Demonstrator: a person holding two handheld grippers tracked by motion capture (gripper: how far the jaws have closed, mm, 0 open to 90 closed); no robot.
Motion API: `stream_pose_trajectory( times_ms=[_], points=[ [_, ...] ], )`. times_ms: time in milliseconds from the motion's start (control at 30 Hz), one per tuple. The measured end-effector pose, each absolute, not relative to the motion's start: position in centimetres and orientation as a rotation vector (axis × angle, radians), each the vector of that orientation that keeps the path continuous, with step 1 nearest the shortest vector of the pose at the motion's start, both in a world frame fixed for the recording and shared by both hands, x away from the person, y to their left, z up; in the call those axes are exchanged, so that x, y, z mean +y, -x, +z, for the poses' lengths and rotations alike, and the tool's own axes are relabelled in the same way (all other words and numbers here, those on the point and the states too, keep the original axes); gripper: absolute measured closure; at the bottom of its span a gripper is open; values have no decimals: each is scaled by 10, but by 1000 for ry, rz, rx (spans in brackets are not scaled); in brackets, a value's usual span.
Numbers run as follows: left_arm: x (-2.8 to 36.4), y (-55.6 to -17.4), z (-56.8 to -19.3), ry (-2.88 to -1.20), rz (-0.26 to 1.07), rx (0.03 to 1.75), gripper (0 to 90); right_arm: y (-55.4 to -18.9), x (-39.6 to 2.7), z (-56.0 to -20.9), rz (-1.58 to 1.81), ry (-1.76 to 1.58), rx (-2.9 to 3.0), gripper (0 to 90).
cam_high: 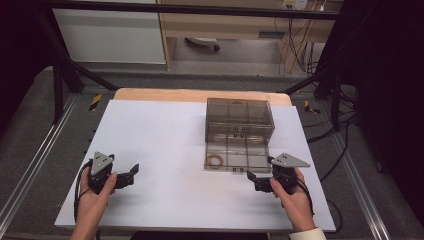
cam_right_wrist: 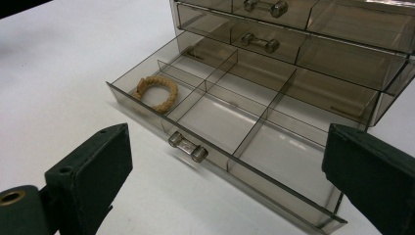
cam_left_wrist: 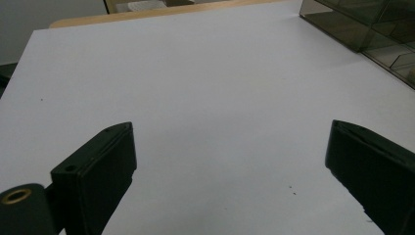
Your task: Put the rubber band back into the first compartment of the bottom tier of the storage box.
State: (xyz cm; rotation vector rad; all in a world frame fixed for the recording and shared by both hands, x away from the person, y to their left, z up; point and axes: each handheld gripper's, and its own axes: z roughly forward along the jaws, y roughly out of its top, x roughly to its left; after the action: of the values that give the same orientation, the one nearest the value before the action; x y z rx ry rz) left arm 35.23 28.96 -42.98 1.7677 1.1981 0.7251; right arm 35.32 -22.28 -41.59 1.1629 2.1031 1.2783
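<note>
Drawer [cam_right_wrist: 235, 127] of the smoky organiser [cam_high: 239, 120], pulled out toward the person, long axis across the tabletop [cam_high: 165, 145]; bracelet [cam_right_wrist: 156, 93] in its left compartment. Right gripper [cam_right_wrist: 225, 166], fingers apart, faces the knob [cam_right_wrist: 188, 146]; left gripper [cam_left_wrist: 230, 166] likewise spread. Push squarely on the knob to shut it.

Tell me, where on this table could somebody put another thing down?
The white table sheet lies bare from its left edge across to the smoky clear plastic drawer box, and between the left gripper and right gripper. It is crowded at the pulled-out bottom drawer, where a tan beaded bracelet fills the front left compartment; its other compartments look empty.
</note>
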Motion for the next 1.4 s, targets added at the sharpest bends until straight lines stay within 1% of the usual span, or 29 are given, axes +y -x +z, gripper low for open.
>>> stream_pose_trajectory(
  times_ms=[467,767,800,1100,1200,1300,1400],
  points=[
    [287,-353,-430,-1776,721,1187,46,-354,-215,-420,1271,-1231,2165,53],
    [287,-353,-429,-1783,732,1187,46,-353,-206,-417,1212,-1172,2286,132],
    [286,-353,-429,-1785,732,1186,46,-353,-205,-417,1210,-1172,2299,154],
    [287,-353,-430,-1786,732,1187,46,-353,-204,-420,1173,-1182,2348,159],
    [287,-353,-430,-1791,734,1186,46,-353,-203,-421,1141,-1186,2363,177],
    [286,-353,-430,-1792,730,1184,46,-353,-203,-423,1130,-1174,2378,220],
    [286,-353,-430,-1790,732,1185,46,-353,-201,-425,1099,-1170,2387,293]
  ],
)
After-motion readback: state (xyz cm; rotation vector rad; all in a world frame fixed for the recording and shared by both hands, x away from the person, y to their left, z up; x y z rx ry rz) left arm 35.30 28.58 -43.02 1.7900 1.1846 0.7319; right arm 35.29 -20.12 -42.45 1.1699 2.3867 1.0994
